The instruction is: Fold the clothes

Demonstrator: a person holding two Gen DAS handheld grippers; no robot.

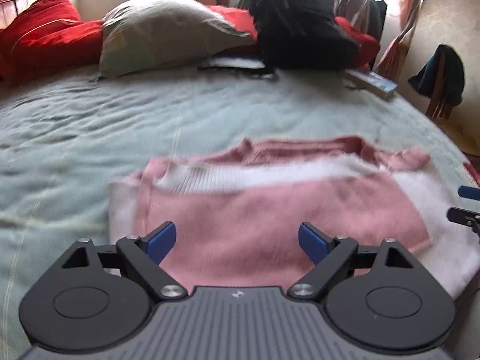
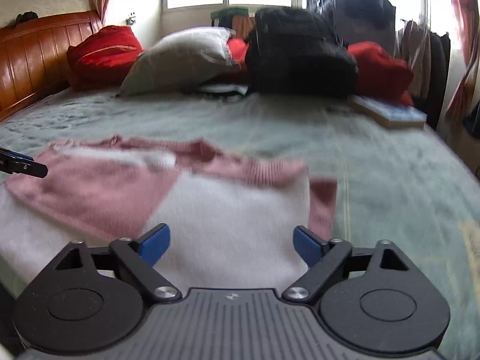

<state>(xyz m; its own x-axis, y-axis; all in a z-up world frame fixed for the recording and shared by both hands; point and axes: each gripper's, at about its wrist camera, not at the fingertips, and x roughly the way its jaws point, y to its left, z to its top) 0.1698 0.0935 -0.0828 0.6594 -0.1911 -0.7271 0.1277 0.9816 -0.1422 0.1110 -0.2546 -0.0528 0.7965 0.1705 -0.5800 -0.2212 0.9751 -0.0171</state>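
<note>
Left wrist view: the left gripper point(image 1: 237, 241) hovers with its blue-tipped jaws spread wide and holding nothing, above a pink and white knitted sweater point(image 1: 270, 210). The sweater lies partly folded on a pale green bedspread point(image 1: 120, 114), near the front edge of the bed. At the far side sit a grey pillow point(image 1: 168, 33), a red cushion point(image 1: 45, 39) and a black bag point(image 1: 300, 30). The picture is blurred, so the knit's folds are hard to trace.

Right wrist view: the right gripper point(image 2: 231, 244) also has its jaws spread and empty — it is over the sweater's white part point(image 2: 234, 210). A wooden headboard point(image 2: 36, 57) stands at left; a flat book-like box point(image 2: 390, 111) lies beside the bag.
</note>
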